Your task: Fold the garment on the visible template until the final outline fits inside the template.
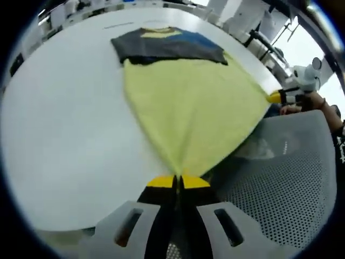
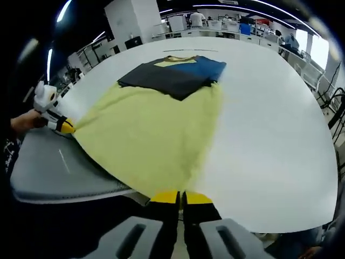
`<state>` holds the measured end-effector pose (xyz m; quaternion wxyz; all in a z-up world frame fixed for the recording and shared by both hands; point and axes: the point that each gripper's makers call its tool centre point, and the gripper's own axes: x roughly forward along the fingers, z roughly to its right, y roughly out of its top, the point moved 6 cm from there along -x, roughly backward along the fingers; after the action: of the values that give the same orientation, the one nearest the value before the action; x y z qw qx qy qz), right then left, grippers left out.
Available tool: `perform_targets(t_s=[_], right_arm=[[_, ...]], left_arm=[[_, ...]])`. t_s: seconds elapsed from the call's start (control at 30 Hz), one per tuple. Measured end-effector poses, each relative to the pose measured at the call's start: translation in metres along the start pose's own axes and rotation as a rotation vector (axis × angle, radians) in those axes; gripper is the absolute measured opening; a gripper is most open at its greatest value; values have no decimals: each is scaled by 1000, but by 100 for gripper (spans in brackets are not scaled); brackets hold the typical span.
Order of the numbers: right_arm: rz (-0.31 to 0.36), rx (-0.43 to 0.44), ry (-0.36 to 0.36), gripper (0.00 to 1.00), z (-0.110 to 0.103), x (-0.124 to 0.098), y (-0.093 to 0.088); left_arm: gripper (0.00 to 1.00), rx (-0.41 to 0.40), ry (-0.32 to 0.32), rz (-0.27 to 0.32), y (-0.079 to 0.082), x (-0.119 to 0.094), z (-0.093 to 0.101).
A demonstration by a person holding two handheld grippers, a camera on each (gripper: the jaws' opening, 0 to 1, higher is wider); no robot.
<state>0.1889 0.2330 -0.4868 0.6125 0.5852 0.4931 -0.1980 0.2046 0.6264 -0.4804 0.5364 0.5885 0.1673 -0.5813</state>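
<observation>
Gripping the yellow hem, the left gripper [image 1: 178, 182] sat at 6 o'clock in the left gripper view, jaws pinched together on the shirt [image 1: 188, 102]. Cloth fanned from the jaws toward 12 o'clock over the white table [image 1: 64, 129]. Shirt's far end, dark grey with a blue patch, lay flat near 12 o'clock. At 3 o'clock the right gripper [image 1: 276, 97] held the other hem corner, a hand [image 1: 307, 102] behind it. Grey mesh chair [image 1: 275, 199] sat at 4 o'clock, under the hem edge.

In the right gripper view, the right gripper [image 2: 181, 198] sat at 6 o'clock, jaws closed on the hem. Shirt [image 2: 156, 129] ran up to its dark end at 12 o'clock on the table [image 2: 269, 118]. Left gripper [image 2: 66, 128] at 9 o'clock clamped the opposite corner, with a hand [image 2: 24, 121] behind it. Chair [image 2: 54, 167] lay at 8 o'clock below the hem. Could not make out a template in either view.
</observation>
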Motion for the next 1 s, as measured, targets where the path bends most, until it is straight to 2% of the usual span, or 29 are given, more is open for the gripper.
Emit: perform_targets(t_s=[0.13,0.17,0.23,0.4,0.57,0.77,1.0], right_arm=[[5,10,0,0,-2,-5,-2],[12,13,-2,0,-3,-8,0],[31,15,-6,0,-4,-13,4],[77,8,-30,0,-6,-28,20],[132,-13,-45,0,-7,-44,40],[158,-57,-53,0,-6,-55,63],[202,-88,-53,0,-4,-65,88]], left_arm=[[0,-43,-21,17,-1,-6,2],[0,-100,-31,49,3,-10,2],[0,-131,-37,82,7,-17,0],[0,-137,-41,130,17,-28,1],[0,-143,-45,192,35,-43,-2],[0,-141,-42,235,55,-56,-8],[0,-95,-37,306,82,-74,-11]])
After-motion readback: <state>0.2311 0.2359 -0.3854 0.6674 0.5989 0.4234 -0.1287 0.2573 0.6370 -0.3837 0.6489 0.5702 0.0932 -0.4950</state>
